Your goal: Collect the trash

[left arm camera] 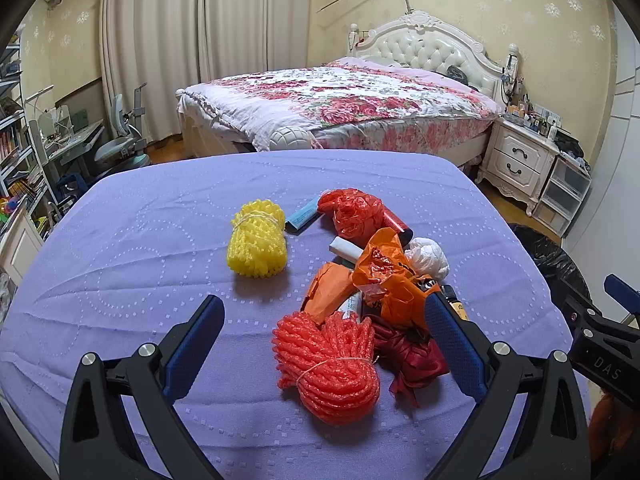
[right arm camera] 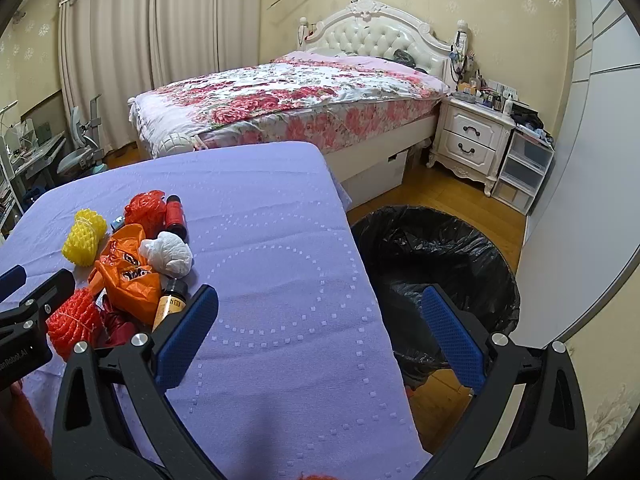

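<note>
A pile of trash lies on the purple tablecloth (left arm camera: 120, 248): a red foam net (left arm camera: 328, 364), a yellow foam net (left arm camera: 258, 240), an orange plastic bag (left arm camera: 384, 276), a red plastic bag (left arm camera: 352, 212), a white paper wad (left arm camera: 428, 258), a dark red cloth (left arm camera: 408, 348) and a small brown bottle (right arm camera: 170, 304). My left gripper (left arm camera: 326, 316) stands open above the table, its fingers on either side of the red foam net. My right gripper (right arm camera: 320, 312) is open and empty over the table's right edge. A bin lined with a black bag (right arm camera: 436, 256) stands on the floor just right of the table.
A bed with a floral cover (left arm camera: 340, 100) stands behind the table. A white nightstand (right arm camera: 472, 140) and plastic drawers (right arm camera: 524, 168) are at the right wall. A desk and chair (left arm camera: 120, 148) sit at the left. Wood floor (right arm camera: 440, 188) shows around the bin.
</note>
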`<state>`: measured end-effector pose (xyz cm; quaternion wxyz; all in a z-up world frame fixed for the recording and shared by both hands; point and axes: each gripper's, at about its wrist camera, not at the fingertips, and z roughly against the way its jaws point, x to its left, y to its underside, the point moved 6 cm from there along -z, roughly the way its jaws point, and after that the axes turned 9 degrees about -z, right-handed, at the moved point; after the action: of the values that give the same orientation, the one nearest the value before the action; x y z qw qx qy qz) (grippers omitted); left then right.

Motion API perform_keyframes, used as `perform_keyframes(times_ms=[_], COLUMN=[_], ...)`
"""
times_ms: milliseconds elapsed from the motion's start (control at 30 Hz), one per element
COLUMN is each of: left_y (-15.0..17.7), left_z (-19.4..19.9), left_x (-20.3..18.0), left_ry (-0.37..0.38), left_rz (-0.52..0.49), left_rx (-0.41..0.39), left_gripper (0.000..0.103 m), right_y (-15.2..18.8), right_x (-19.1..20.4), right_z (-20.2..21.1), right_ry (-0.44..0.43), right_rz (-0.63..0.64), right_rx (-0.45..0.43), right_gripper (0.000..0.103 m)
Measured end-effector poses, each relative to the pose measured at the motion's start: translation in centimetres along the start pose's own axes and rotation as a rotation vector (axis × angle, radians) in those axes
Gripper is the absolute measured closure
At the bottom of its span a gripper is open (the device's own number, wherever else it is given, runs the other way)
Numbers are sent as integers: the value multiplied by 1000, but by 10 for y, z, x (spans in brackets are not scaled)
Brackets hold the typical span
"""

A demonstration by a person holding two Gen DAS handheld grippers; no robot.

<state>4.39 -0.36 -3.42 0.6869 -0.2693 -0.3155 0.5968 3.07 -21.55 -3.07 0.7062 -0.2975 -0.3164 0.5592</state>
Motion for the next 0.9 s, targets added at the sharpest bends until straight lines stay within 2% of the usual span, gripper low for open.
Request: perform_keyframes(times_ms=[900], left_y=[6], left_z=[-6], left_x=[-9], left_ry=[17], left_rz=[-8], left_rx=[10], left_gripper=[6], right_y=[4], right_x=[0], right_z=[0], right_ry=[0], right_rz=[-7], right_rx=[6], right_gripper=[3])
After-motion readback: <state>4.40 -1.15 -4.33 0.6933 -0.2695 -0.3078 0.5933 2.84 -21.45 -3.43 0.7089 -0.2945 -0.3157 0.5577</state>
